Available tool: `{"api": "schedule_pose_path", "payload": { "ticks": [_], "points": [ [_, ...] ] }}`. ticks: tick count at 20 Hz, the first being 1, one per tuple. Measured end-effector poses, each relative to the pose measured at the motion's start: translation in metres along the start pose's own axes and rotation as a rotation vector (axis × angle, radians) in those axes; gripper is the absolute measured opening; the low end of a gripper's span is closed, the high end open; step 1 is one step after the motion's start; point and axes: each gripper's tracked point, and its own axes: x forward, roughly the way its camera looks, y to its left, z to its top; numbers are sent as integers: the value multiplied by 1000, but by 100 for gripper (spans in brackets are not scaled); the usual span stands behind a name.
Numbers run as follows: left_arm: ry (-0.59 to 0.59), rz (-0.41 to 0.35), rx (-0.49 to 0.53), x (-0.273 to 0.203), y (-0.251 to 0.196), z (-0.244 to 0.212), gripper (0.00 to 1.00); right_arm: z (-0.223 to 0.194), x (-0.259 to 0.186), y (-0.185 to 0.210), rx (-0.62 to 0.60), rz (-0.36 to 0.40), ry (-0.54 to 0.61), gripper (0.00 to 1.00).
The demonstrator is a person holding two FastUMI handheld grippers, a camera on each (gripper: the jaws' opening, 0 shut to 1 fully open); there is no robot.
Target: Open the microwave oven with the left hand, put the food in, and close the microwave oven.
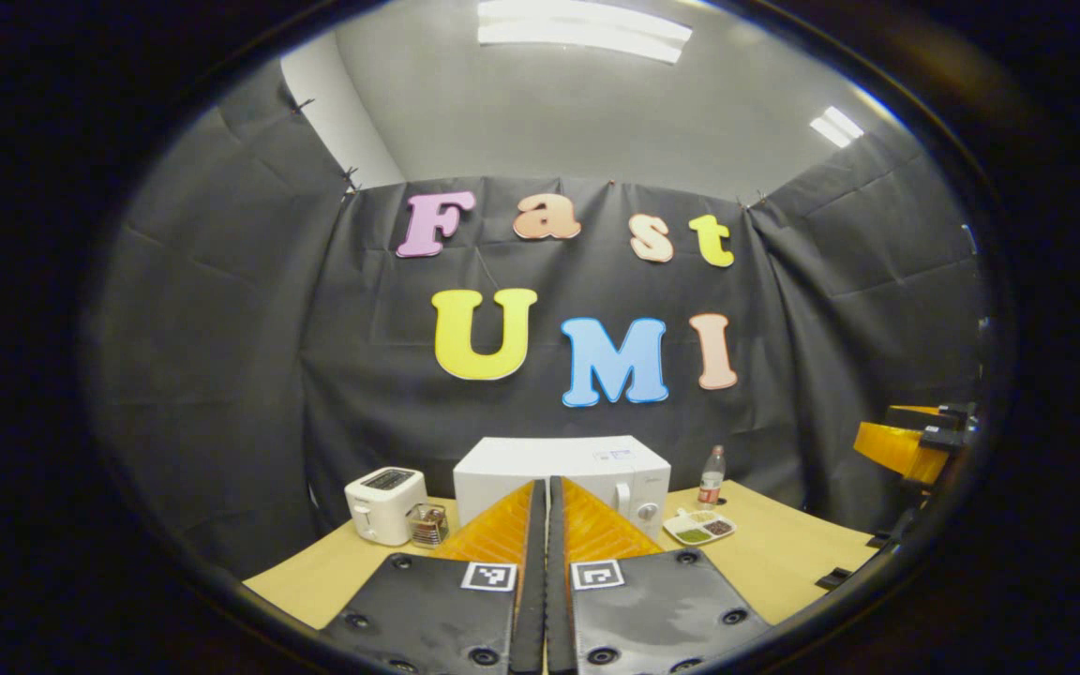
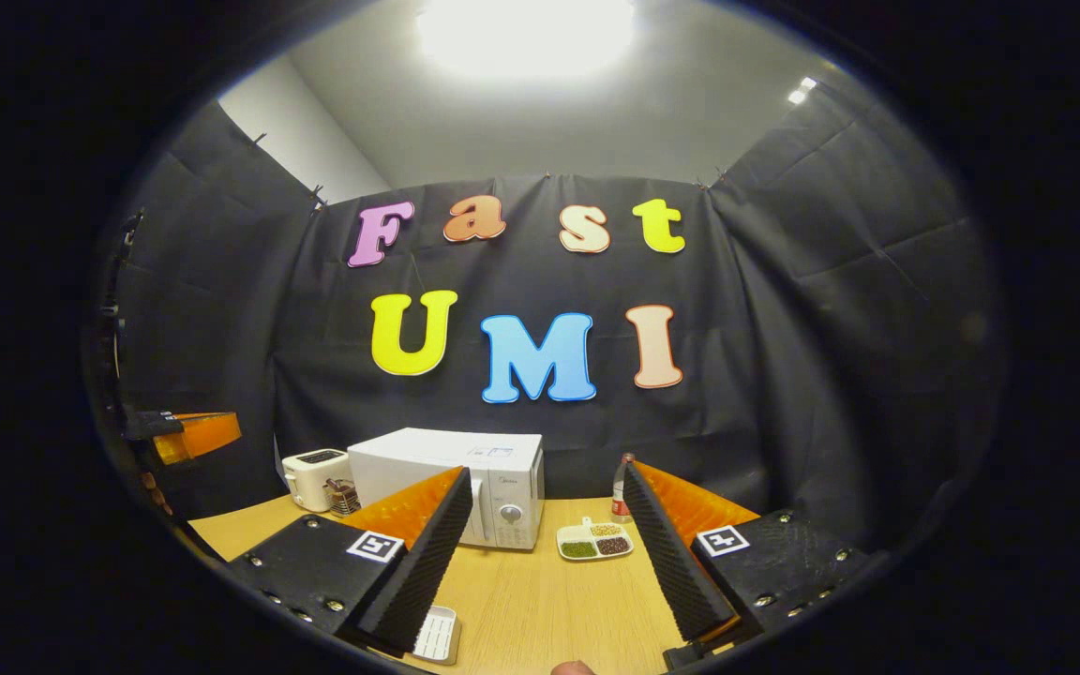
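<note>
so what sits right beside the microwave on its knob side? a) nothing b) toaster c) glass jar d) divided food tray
D: in the right gripper view the food tray lies on the table just past the knob side of the shut microwave, with a bottle behind it; the toaster stands on the other side.

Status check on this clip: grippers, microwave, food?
Left gripper shut, empty; right gripper open, empty. Microwave door closed. Food tray beside it, untouched. Nothing blocking.
</note>
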Motion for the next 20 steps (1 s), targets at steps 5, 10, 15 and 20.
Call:
{"api": "schedule_pose_path", "payload": {
  "ticks": [5,10,15,20],
  "points": [
    [-21,1,17,-17,10,1,67,-2,-11,14,0,-2,6,98],
    [-40,25,37,-26,17,2,100,-2,-17,29,-1,19,11,98],
    [-36,64,32,-38,23,-6,100,8,-17,34,-7,28,-11,98],
    [-40,98,39,-45,33,-5,94,9,-17,37,7,12,-19,98]
  ]
}}
